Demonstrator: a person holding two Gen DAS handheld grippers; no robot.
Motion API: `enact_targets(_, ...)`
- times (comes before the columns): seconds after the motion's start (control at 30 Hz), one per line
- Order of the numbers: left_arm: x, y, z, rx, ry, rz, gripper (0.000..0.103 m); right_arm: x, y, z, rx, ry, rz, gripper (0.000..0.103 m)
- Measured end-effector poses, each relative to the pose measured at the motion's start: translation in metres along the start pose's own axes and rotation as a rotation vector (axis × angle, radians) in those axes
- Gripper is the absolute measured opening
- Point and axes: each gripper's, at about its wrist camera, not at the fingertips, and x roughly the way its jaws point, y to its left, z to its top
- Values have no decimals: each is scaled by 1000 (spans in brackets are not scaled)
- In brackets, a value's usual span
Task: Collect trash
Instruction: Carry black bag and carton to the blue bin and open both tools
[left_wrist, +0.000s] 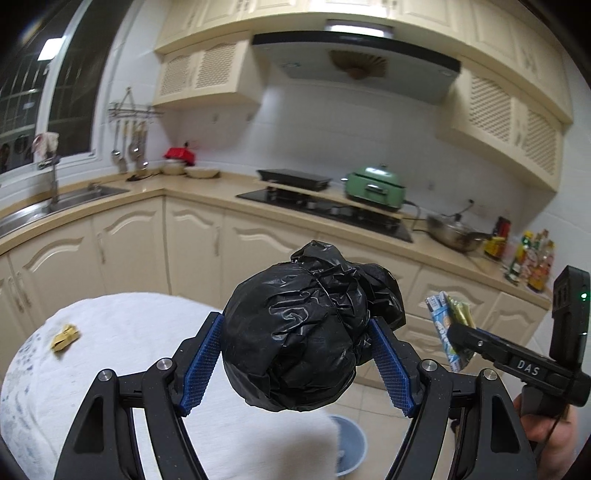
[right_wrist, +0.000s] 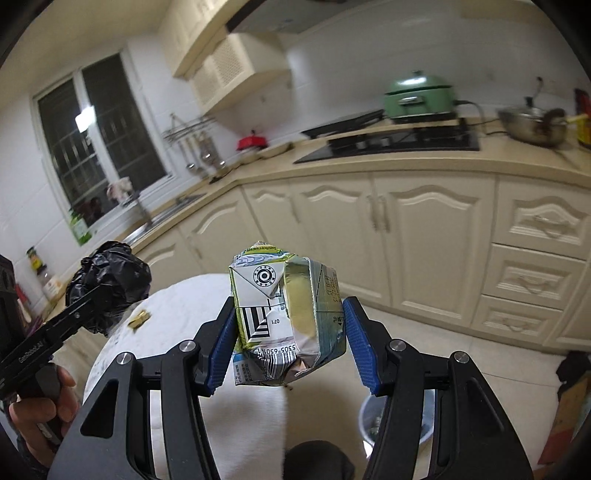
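My left gripper (left_wrist: 295, 363) is shut on a crumpled black plastic bag (left_wrist: 303, 328), held in the air past the edge of the round white-clothed table (left_wrist: 122, 332). From the right wrist view the same black bag (right_wrist: 109, 284) shows at the left. My right gripper (right_wrist: 290, 343) is shut on a crushed drink carton (right_wrist: 284, 317); that carton (left_wrist: 448, 325) also appears at the right of the left wrist view. A small yellow wrapper (left_wrist: 65, 336) lies on the table, also seen as the yellow wrapper (right_wrist: 139, 319). A pale blue bin (right_wrist: 369, 421) stands on the floor below.
Cream kitchen cabinets (right_wrist: 424, 236) and a counter run behind, with a sink (left_wrist: 74, 197), a black hob (left_wrist: 332, 212), a green appliance (left_wrist: 375, 182), a steel wok (left_wrist: 456, 232) and bottles (left_wrist: 533, 258). The bin (left_wrist: 349, 446) sits beside the table's edge on a tiled floor.
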Motion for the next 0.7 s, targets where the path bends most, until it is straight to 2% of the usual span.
enact_targets(0.13, 24, -20, 0, 34, 15, -45, 73, -10, -31, 1, 47, -17, -40, 57)
enact_targets(0.27, 63, -44, -3, 64, 75, -91, 73, -6, -63, -2, 94, -6, -73, 57)
enact_targets(0.43, 121, -70, -18, 102, 214, -138, 73, 14, -104, -16, 164, 55, -100, 57)
enact_targets(0.6, 179, -88, -38, 125, 358, -145, 73, 43, -141, -35, 246, 129, -107, 57)
enact_targets(0.7, 211, -101, -38, 135, 418, -151, 73, 62, -161, -46, 290, 170, -109, 57)
